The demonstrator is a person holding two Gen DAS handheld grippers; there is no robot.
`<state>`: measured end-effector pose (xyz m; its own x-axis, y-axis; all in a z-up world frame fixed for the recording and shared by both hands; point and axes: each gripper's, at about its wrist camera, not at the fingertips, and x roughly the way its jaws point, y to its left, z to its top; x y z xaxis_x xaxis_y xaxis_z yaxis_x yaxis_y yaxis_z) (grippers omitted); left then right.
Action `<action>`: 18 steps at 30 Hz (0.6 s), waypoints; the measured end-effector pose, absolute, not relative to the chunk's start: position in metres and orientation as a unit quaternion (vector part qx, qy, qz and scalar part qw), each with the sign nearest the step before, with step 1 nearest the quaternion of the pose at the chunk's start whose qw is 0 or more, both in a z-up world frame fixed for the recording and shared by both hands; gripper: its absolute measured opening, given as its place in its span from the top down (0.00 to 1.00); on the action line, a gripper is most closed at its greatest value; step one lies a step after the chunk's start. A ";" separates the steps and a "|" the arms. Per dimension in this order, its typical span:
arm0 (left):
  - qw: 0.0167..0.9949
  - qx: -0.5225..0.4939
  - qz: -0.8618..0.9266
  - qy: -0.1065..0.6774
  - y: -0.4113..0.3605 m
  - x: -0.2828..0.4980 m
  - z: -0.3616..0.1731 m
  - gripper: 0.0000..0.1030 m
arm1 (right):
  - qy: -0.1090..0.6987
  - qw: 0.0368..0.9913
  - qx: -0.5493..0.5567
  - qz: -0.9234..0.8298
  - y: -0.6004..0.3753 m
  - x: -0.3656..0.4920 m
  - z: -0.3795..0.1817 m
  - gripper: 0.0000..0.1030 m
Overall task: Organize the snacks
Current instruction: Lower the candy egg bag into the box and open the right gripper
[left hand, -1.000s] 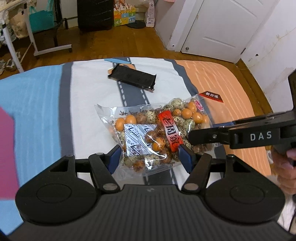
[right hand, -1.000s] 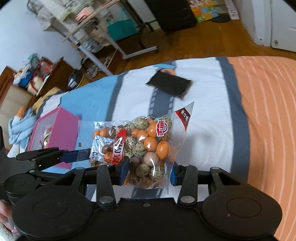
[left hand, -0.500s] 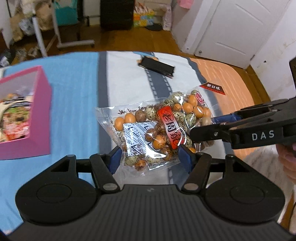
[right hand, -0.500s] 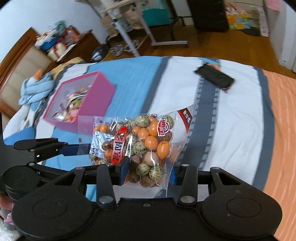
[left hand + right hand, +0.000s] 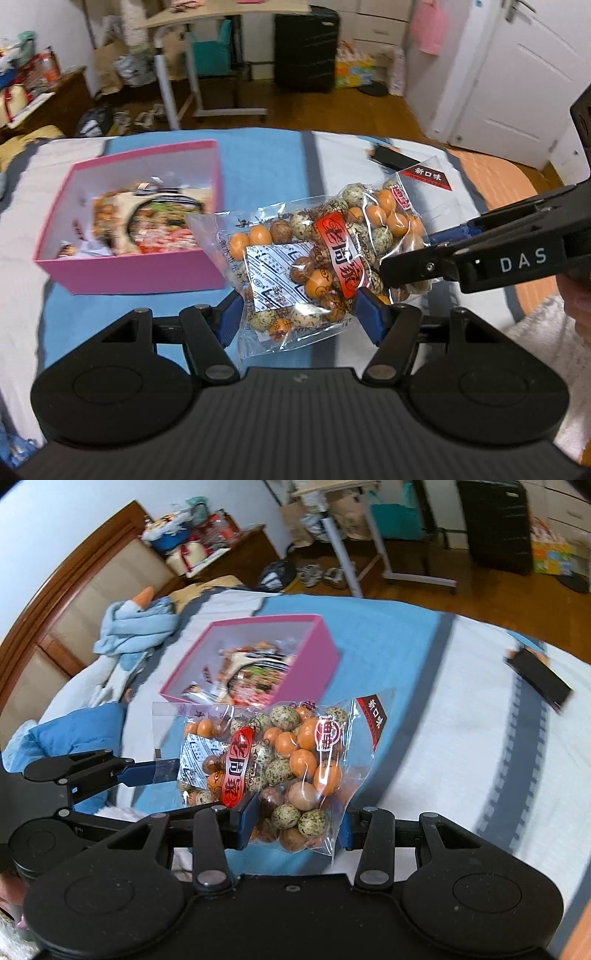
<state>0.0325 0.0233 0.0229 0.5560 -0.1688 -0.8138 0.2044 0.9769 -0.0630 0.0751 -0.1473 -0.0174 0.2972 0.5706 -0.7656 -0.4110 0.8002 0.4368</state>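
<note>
Both the left tool (image 5: 301,314) and right tool (image 5: 297,821) pinch the snack bag (image 5: 325,258), holding it above the bed (image 5: 461,746). The pink box (image 5: 125,273) of snacks lies at 10 o'clock from the bag.

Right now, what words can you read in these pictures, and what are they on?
"DAS": white letters on the right gripper arm.
"老周家": red oval label on the clear bag of coated peanuts.
"新口味": dark red corner flag of that bag.
White sachet inside the bag: print too small to read.
Round red seal on the bag: blurred.
Packets in the pink box: blurred.
</note>
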 end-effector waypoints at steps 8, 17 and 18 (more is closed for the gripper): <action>0.887 0.012 -0.060 0.457 0.081 0.059 0.025 0.39 | 0.496 0.796 0.069 0.341 -0.088 0.108 -0.019 0.53; 0.903 0.011 -0.039 0.429 0.144 0.115 0.016 0.40 | 0.479 0.798 0.066 0.358 -0.024 0.165 -0.026 0.53; 0.903 0.009 -0.039 0.429 0.149 0.121 0.013 0.40 | 0.480 0.799 0.068 0.357 -0.019 0.172 -0.028 0.53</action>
<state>0.1215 0.1487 0.0128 0.6298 -0.0619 -0.7743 0.0775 0.9969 -0.0166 0.1722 -0.0194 -0.0281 0.2846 0.6353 -0.7179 -0.5048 0.7360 0.4512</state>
